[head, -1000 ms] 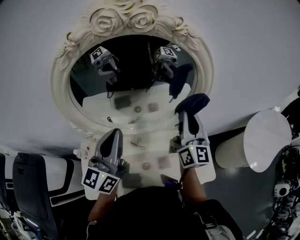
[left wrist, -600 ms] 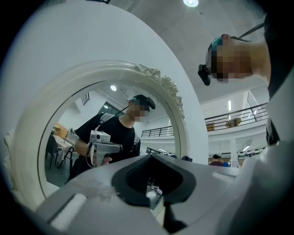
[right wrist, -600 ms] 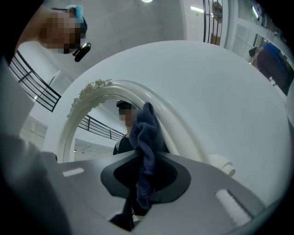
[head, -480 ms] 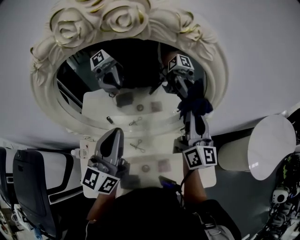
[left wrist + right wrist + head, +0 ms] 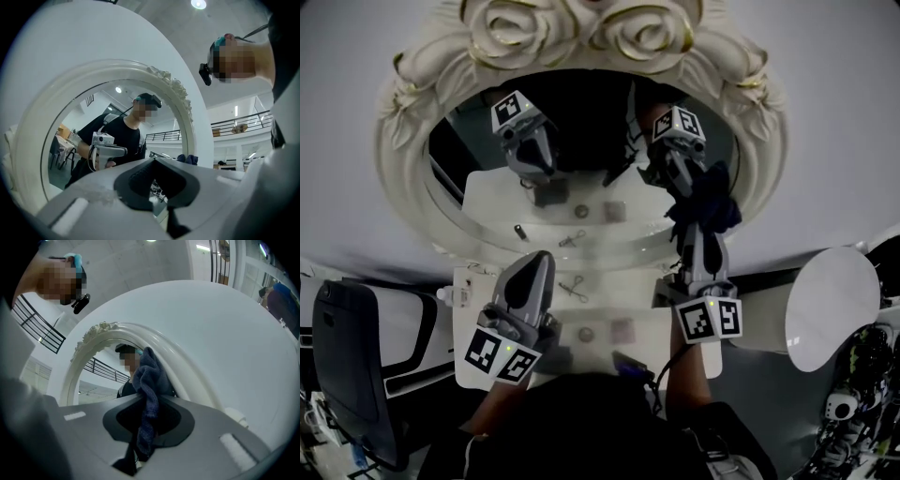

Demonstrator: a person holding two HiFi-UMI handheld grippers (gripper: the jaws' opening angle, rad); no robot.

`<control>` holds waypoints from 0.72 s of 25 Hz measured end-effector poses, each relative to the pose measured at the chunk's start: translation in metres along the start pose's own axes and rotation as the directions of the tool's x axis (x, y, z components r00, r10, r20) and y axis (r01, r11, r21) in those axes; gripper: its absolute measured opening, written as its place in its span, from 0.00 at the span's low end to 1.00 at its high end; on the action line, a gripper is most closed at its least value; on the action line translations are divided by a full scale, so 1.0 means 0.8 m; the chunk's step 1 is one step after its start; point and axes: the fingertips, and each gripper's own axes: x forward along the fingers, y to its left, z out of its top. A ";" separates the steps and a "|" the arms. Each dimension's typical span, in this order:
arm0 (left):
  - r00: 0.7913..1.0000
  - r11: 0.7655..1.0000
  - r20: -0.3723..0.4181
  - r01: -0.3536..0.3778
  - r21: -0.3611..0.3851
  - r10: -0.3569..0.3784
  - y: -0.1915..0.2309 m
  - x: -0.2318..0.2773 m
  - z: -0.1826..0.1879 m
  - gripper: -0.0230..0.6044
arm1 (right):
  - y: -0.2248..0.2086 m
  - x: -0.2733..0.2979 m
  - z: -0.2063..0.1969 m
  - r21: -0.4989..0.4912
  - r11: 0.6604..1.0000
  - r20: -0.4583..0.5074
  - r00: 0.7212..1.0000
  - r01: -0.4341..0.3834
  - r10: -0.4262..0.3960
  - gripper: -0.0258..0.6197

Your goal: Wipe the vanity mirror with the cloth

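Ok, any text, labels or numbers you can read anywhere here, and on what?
No readable text anywhere.
Cubes on the left gripper and right gripper: black-and-white square markers, no letters or numbers.
Small items on the table: too small to read.
The cloth and mirror: no label shows.
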 end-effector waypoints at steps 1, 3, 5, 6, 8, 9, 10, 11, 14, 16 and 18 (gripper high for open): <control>1.000 1.000 -0.003 0.000 0.012 0.000 -0.003 0.001 -0.008 0.04 | -0.008 -0.004 -0.002 0.010 1.000 0.012 1.000 -0.001 0.001 0.12; 1.000 0.999 -0.004 0.001 0.034 0.000 -0.011 0.001 -0.023 0.04 | -0.022 -0.013 -0.004 0.026 1.000 0.037 0.999 -0.005 0.004 0.12; 1.000 0.999 0.003 0.000 0.044 0.000 -0.015 -0.002 -0.030 0.04 | -0.025 -0.018 -0.002 0.029 1.000 0.053 0.999 -0.011 0.009 0.12; 1.000 0.999 0.009 -0.002 0.045 0.001 -0.014 -0.005 -0.030 0.04 | -0.023 -0.018 0.000 0.026 1.000 0.057 0.998 -0.014 0.012 0.12; 1.000 0.999 0.023 -0.006 0.043 0.005 -0.006 -0.012 -0.024 0.04 | -0.012 -0.013 0.003 0.017 1.000 0.062 0.998 -0.020 0.019 0.12; 1.000 0.999 0.030 -0.008 0.042 0.007 -0.003 -0.016 -0.020 0.04 | -0.004 -0.010 0.006 0.010 1.000 0.066 0.998 -0.025 0.025 0.12; 0.999 0.999 0.037 -0.010 0.041 0.008 0.000 -0.020 -0.016 0.04 | 0.004 -0.008 0.010 0.001 1.000 0.072 0.997 -0.031 0.031 0.12; 0.999 0.999 0.044 -0.011 0.040 0.010 0.001 -0.024 -0.012 0.04 | 0.012 -0.006 0.014 -0.009 0.999 0.078 0.996 -0.036 0.037 0.12; 0.998 0.999 0.058 -0.016 0.035 0.014 0.004 -0.038 -0.004 0.04 | 0.037 -0.002 0.025 -0.029 0.998 0.095 0.994 -0.050 0.053 0.12; 0.998 0.999 0.067 -0.022 0.031 0.020 0.010 -0.047 0.002 0.04 | 0.056 0.003 0.027 -0.046 0.997 0.097 0.993 -0.060 0.065 0.12; 0.997 0.999 0.078 -0.030 0.029 0.027 0.018 -0.056 0.009 0.04 | 0.074 0.007 0.027 -0.060 0.996 0.098 0.992 -0.072 0.077 0.12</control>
